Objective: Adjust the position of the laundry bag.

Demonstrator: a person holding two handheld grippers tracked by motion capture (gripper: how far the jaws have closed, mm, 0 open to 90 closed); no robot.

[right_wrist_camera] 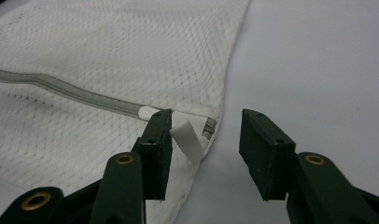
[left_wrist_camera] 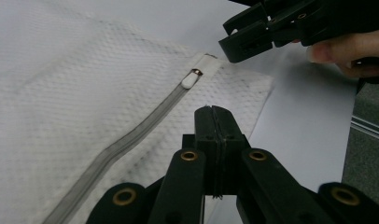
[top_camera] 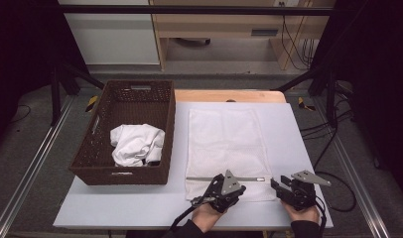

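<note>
Table (top_camera: 140,208): white top carrying a brown basket (top_camera: 125,171) on the left with crumpled white cloth (top_camera: 136,143) in it
Mesh bag (top_camera: 224,144): lying flat at the middle, zipper (top_camera: 209,178) running along its near end
Left gripper (left_wrist_camera: 212,116): I am holding it over the bag's near edge, jaws pressed together, gripping nothing
Right gripper (right_wrist_camera: 205,140): I am holding it wide apart around the white zipper tab (right_wrist_camera: 187,140), inner jaw just beside the tab

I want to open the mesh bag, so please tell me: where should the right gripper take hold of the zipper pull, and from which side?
Probably grip the white zipper pull by its loose flat tab, which stands up from the mesh bag at the zipper's end near the corner. The right gripper is open with the tab between its jaws, coming from the bag's corner side, so closing across the tab's flat faces seems best.
</note>
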